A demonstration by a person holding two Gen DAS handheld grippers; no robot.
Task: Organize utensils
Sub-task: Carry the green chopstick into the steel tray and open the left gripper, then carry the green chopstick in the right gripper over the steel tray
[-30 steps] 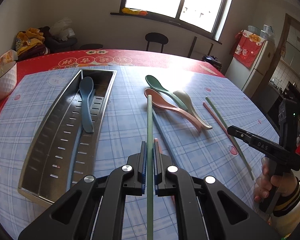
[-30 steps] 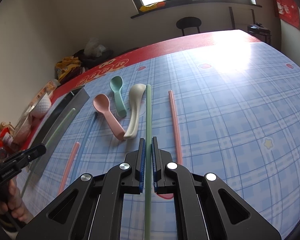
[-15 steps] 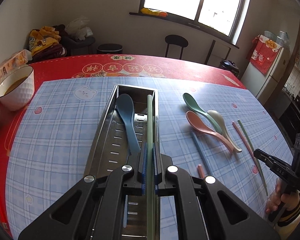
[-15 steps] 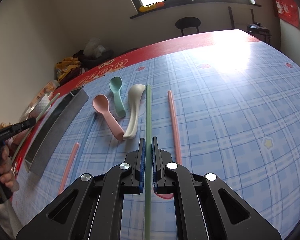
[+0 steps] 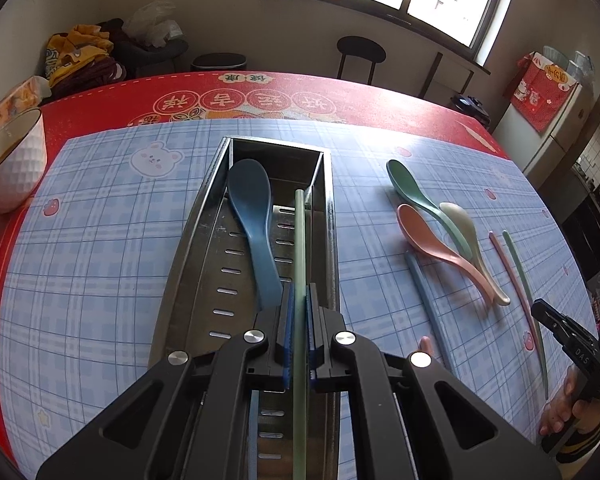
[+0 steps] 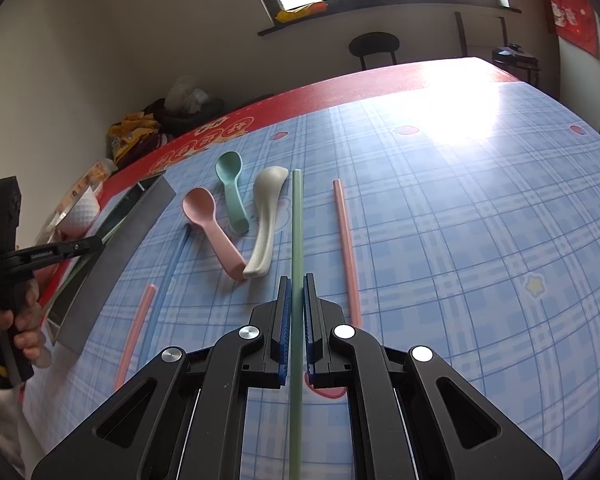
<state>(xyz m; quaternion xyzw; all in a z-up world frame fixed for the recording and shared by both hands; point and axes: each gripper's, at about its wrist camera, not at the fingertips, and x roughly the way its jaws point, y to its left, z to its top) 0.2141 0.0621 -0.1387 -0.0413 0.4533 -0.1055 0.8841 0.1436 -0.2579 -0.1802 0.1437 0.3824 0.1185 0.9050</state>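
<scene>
Chopstick [image 5: 299, 248] between left gripper [image 5: 299, 308] fingers, above tray [image 5: 204, 248]

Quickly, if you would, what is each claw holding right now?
Left claw: closed on a green chopstick, above the metal tray.
Right claw: closed on another green chopstick.

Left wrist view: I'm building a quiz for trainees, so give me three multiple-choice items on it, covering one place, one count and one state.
1. Where is the dark blue spoon? A in the metal tray; B on the floor; C in a drawer.
2. How many spoons lie on the tablecloth? A one; B three; C five.
3. The left gripper is: A open and empty; B shut on the green chopstick; C shut on a fork.
Answers: 1 A, it lies inside the tray walls. 2 B, the green spoon, pink spoon and cream spoon. 3 B, its jaws clamp the chopstick over the tray.
</scene>
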